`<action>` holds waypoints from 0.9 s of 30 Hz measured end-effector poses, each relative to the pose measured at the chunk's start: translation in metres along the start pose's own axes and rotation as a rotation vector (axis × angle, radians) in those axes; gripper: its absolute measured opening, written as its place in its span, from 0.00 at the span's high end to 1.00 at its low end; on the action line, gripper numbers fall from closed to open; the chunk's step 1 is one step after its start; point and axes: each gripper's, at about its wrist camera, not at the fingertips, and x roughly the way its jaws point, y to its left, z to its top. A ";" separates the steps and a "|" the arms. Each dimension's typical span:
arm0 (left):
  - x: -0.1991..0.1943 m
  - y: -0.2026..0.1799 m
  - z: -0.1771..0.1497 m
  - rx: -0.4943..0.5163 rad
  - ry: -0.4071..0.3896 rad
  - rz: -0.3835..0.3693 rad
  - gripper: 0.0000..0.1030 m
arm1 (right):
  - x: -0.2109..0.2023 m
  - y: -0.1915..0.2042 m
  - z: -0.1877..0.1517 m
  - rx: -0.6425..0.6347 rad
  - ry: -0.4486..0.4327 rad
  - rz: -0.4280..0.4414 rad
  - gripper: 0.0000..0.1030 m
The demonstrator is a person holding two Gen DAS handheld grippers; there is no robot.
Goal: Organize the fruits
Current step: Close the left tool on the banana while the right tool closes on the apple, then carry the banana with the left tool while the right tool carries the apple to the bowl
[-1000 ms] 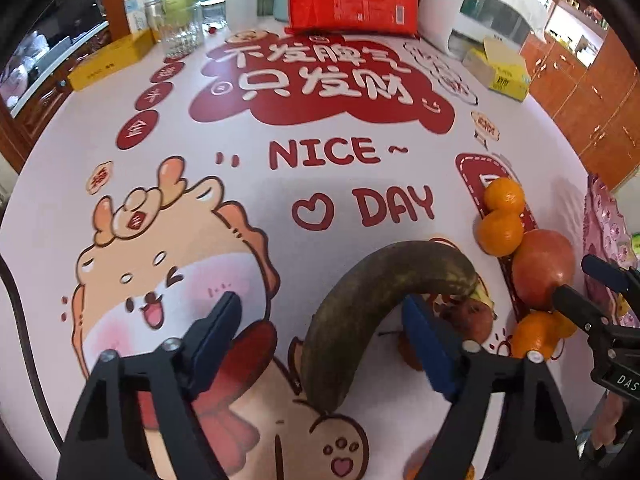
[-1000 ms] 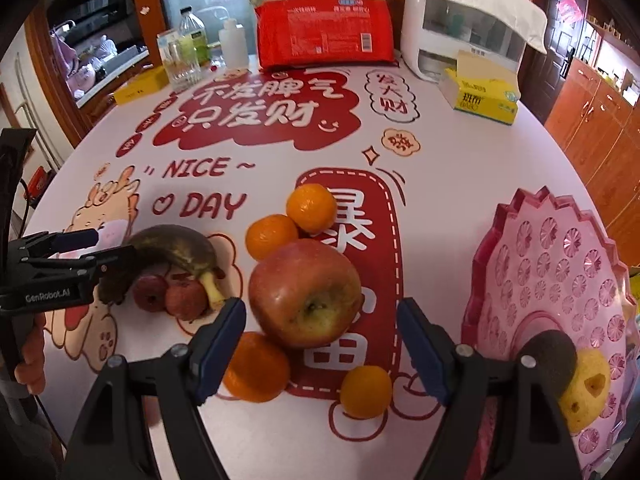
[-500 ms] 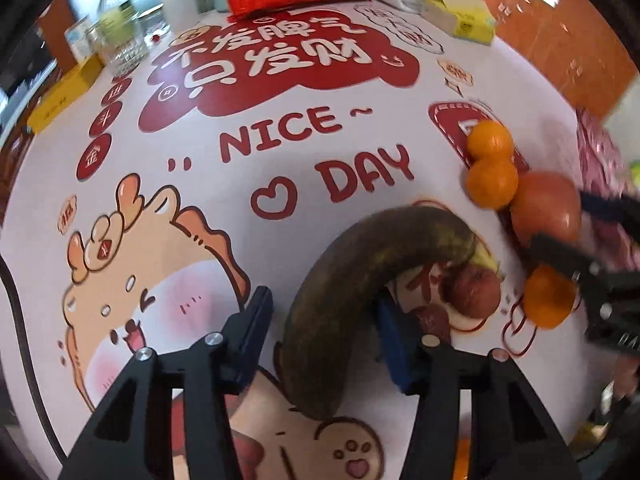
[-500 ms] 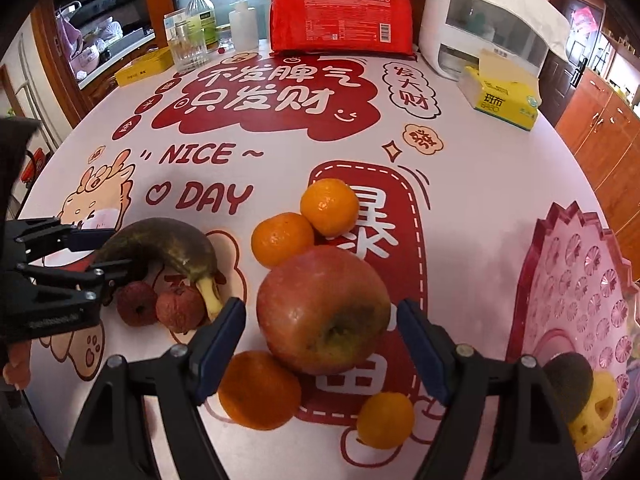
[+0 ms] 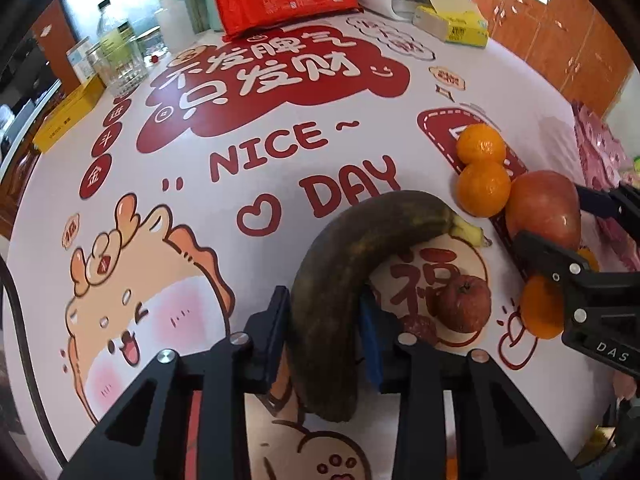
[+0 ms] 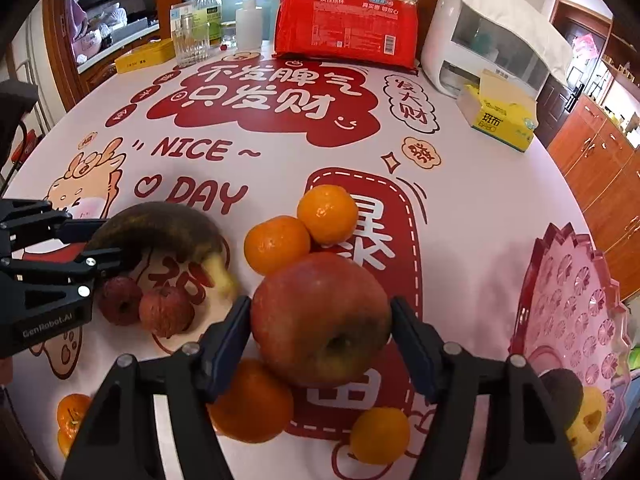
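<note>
On the far left of the right wrist view, the black left gripper (image 6: 108,242) pinches the thick end of one long, dark brown, curved banana (image 6: 160,226). Its two blue pads are closed tight on the banana's sides, as the left wrist view shows, where the left gripper (image 5: 324,328) has the banana (image 5: 352,264) running up between them. The banana's yellow stem end points toward the oranges.

Just beside the banana lie two small, wrinkly, dark red round fruits (image 6: 120,300) (image 6: 166,311), touching each other on the white tablecloth with red words and a cartoon dragon (image 6: 480,184).

At the bottom left edge sit two small oranges (image 6: 72,411) (image 6: 64,438), close together.

In the middle, the right gripper (image 6: 320,328) is closed on one big, round, red and yellow apple (image 6: 320,316). Both blue pads press on the apple's sides. Two oranges (image 6: 277,245) (image 6: 327,214) sit just behind the apple, touching each other. One bigger orange (image 6: 250,400) lies under the left finger, and one small orange (image 6: 380,434) lies near the right finger. That makes six oranges.

On the right stands one pink plastic fruit tray with a wavy rim (image 6: 576,304). In it lie one dark, round fruit (image 6: 566,396) and one yellow fruit (image 6: 586,420), touching each other.

At the back stand one big red packet (image 6: 346,20), one white machine (image 6: 488,36), one yellow tissue box (image 6: 500,118) and one flat yellow box (image 6: 144,56)
</note>
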 end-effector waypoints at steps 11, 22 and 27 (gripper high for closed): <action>-0.034 0.014 -0.024 -0.159 -0.163 0.041 0.71 | -0.032 -0.008 -0.012 0.048 -0.085 0.018 0.33; -0.129 0.001 -0.008 -0.186 -0.293 -0.038 0.71 | -0.110 -0.036 -0.012 0.124 -0.243 0.059 0.33; -0.165 -0.030 0.010 -0.150 -0.335 -0.105 0.70 | -0.146 -0.068 -0.020 0.192 -0.300 0.074 0.33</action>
